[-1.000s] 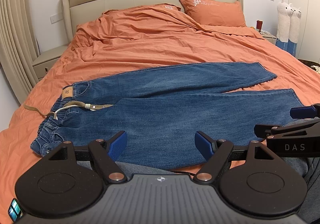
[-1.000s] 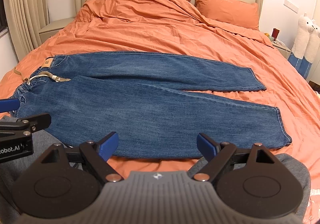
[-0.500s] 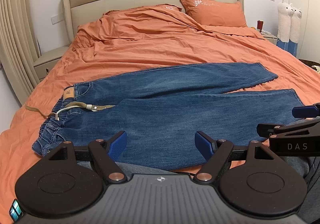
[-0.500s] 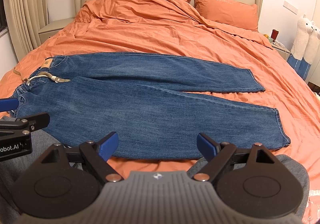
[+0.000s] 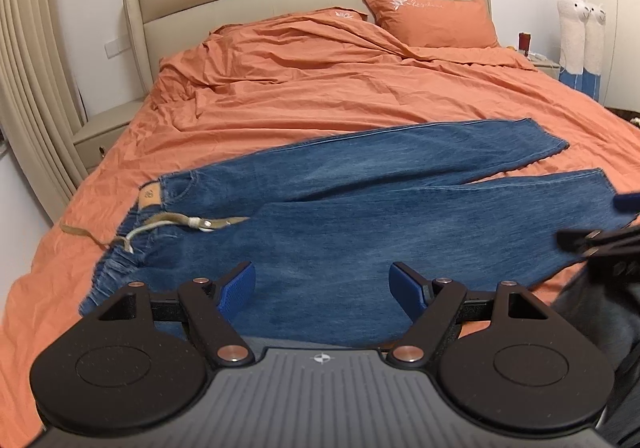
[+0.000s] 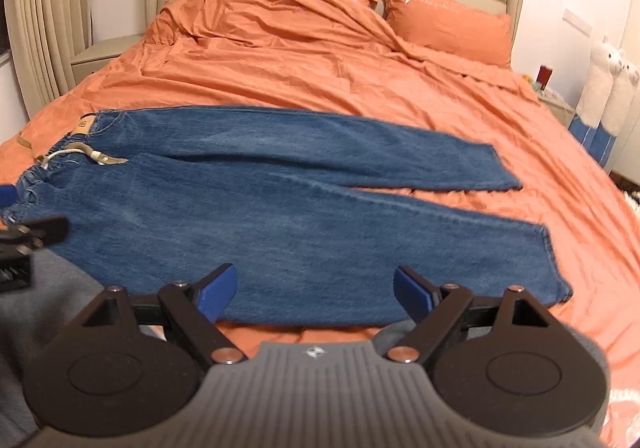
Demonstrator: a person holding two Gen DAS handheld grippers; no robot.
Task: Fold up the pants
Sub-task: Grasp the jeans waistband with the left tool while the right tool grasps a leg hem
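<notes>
Blue jeans [image 5: 360,216] lie flat across the orange bed, waistband with a tan belt [image 5: 176,222] to the left, both legs stretched right and splayed apart. They also show in the right wrist view [image 6: 304,216]. My left gripper [image 5: 323,286] is open and empty, above the near edge of the jeans by the hip. My right gripper [image 6: 315,288] is open and empty, above the near edge of the lower leg. Each gripper's tip shows at the edge of the other's view.
The orange duvet [image 5: 340,88] is rumpled toward the headboard, with an orange pillow [image 5: 432,20] at the back right. A bedside table [image 5: 104,128] stands at the left. Two plush alpacas [image 5: 580,36] stand at the right. Grey clothing [image 6: 48,288] lies near me.
Both grippers have moved slightly forward and lower toward the jeans. Jaws stay open. The jeans have not moved.
</notes>
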